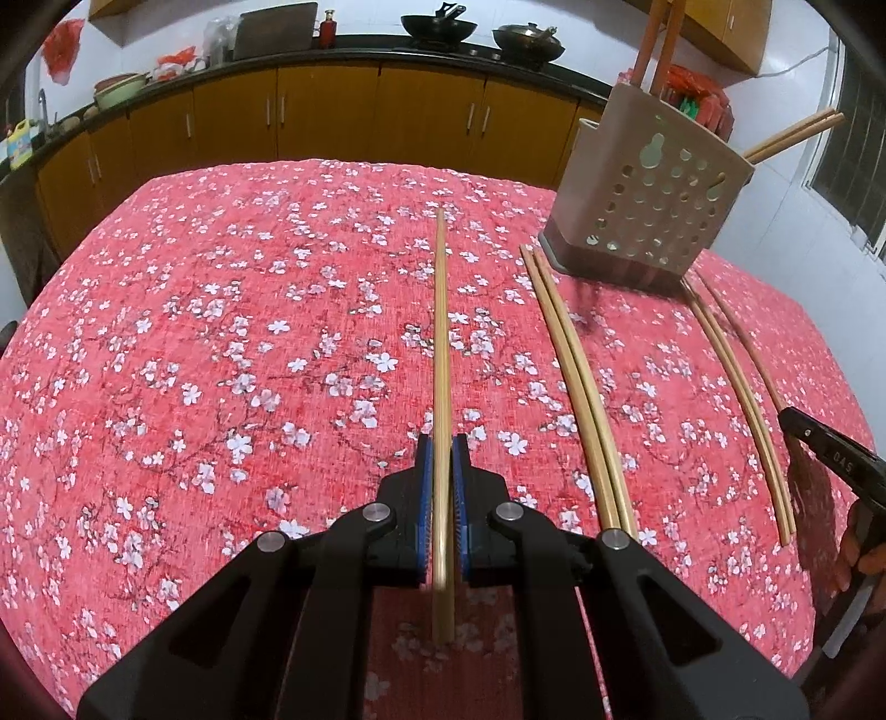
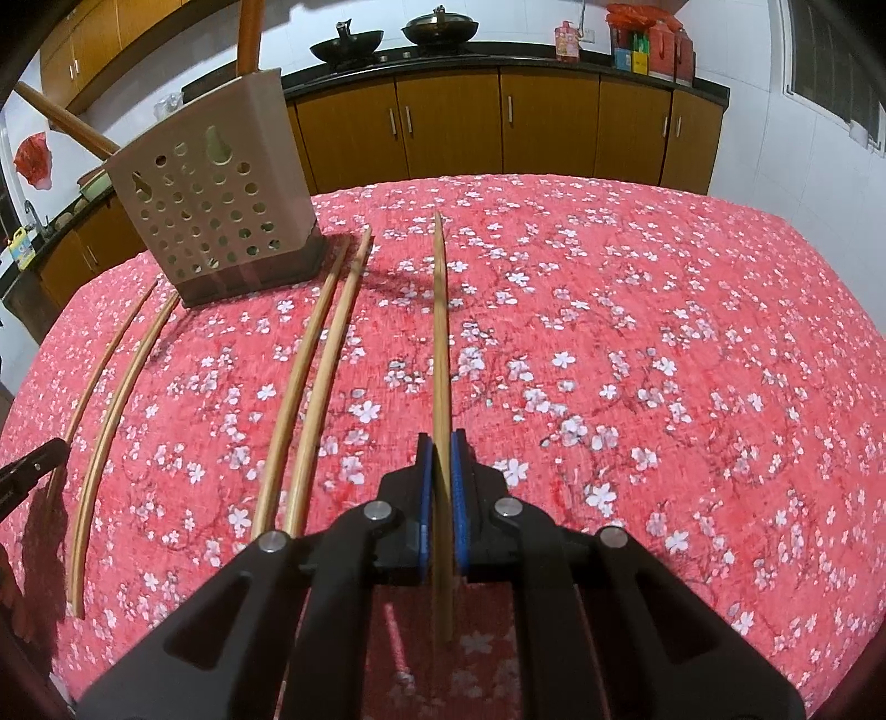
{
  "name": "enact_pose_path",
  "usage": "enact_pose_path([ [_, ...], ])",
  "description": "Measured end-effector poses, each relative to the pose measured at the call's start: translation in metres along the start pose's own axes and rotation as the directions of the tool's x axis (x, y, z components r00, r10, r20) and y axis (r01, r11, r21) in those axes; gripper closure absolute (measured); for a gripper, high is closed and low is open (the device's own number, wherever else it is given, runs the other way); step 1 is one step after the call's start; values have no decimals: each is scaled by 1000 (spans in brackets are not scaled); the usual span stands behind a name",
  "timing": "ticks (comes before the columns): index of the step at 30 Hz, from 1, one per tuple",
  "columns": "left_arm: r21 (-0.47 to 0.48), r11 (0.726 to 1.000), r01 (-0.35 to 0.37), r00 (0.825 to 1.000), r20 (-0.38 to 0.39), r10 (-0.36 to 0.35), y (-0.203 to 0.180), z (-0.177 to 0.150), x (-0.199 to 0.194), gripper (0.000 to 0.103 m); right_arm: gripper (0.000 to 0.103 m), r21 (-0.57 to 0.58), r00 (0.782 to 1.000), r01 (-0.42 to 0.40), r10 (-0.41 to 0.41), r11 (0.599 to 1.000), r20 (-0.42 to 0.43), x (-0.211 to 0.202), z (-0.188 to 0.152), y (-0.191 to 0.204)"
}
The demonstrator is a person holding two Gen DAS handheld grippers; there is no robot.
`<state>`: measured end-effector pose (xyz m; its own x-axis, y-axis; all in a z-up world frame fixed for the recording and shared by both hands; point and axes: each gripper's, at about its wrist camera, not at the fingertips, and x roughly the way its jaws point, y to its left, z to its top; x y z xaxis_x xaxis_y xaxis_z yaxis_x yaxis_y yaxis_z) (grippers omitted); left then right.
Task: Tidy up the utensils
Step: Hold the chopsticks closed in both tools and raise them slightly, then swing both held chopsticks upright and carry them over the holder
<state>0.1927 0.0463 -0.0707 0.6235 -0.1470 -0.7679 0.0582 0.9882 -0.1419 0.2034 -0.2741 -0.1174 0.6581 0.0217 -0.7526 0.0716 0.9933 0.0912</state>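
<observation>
My left gripper (image 1: 442, 443) is shut on a wooden chopstick (image 1: 441, 332) that points forward above the table. My right gripper (image 2: 442, 440) is shut on another wooden chopstick (image 2: 440, 332), also pointing forward. A beige perforated utensil holder (image 1: 648, 194) stands at the back right in the left wrist view and at the back left in the right wrist view (image 2: 216, 194); chopsticks and orange handles stick out of it. Two pairs of chopsticks lie on the cloth: one pair (image 1: 576, 382) (image 2: 119, 410) and another pair (image 1: 742, 399) (image 2: 310, 376).
The table wears a red floral cloth (image 1: 221, 332) (image 2: 664, 332). Behind it runs a kitchen counter with woks (image 1: 440, 27) (image 2: 440, 25) and yellow cabinets. The other gripper's black tip shows at the right edge (image 1: 830, 448) and at the left edge (image 2: 33, 471).
</observation>
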Motion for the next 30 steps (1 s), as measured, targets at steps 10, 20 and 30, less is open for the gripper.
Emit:
enact_pose_path([
  [10,27,1000,-1,996,87,-1,-3,23,-29,95,95,23,988,-28,24,999,152,-50,17,-9],
  [20,-5,997,73,955,290,-69,-7,63,-91,95,95,13,934,-31,25,999,356,-106,46,-9],
  [30,15,996,88,923,375,-87,-11,81,-120,96,95,6,905,-40,34,999,424,-128,60,-8],
])
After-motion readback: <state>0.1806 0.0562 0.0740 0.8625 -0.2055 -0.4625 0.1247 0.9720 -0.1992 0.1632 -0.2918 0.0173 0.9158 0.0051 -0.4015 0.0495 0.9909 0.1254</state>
